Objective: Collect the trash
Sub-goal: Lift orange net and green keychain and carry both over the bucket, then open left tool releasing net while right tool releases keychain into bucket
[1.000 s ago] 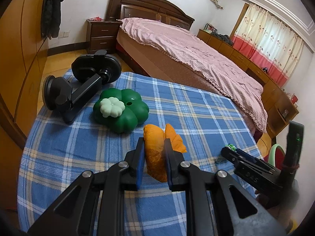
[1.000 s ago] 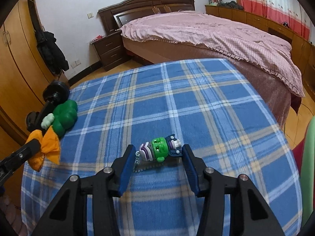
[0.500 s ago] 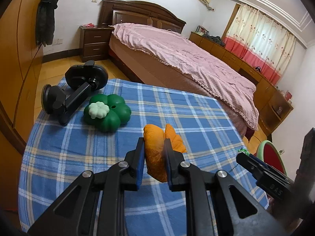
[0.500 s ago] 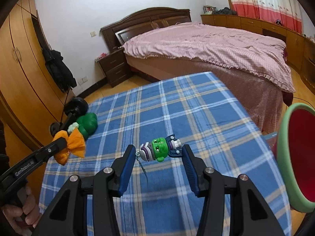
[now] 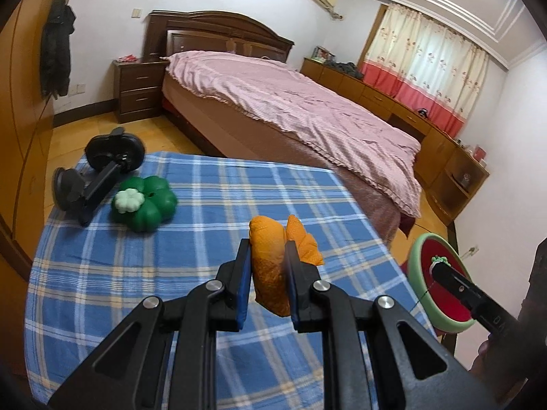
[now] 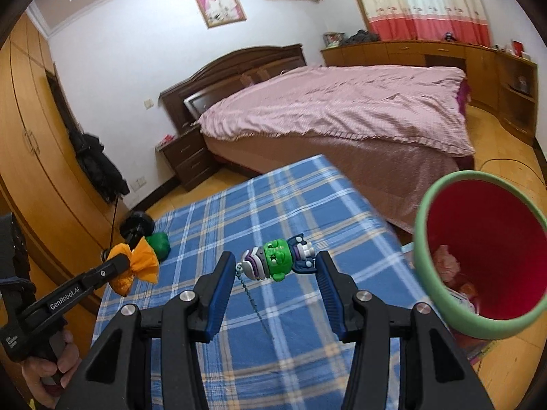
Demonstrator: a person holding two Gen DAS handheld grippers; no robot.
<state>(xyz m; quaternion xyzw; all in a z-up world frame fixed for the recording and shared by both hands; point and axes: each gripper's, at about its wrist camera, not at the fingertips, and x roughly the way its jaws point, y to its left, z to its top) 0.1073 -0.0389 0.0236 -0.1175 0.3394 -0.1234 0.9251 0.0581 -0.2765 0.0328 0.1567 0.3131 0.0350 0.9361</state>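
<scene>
1. My left claw [image 5: 267,275] is pinching the orange wrapper [image 5: 273,266] between its blue pads, lifted clear of the desk [image 5: 205,205]. I judge it is gripped at the waist so the loose ends cannot catch.
2. My right claw [image 6: 275,273] is pinching the green figurine [image 6: 277,256] end to end, its chain hanging free below, also above the desk.
3. The red bin [image 6: 485,256] with the green rim stands off the desk's right edge, mouth tilted toward my right claw. Pink scraps already lie inside, so I take it as the drop point.
4. The right claw is near the bin's rim; the left is farther from the bin, over the middle of the desk.
5. On the far side of the desk from the bin, the green clover toy [image 5: 145,203] and black phone mount [image 5: 99,174] lie touching, well apart from both claws.
6. Open air lies between the desk's edge and the bin. I think the chain could snag the rim.
</scene>
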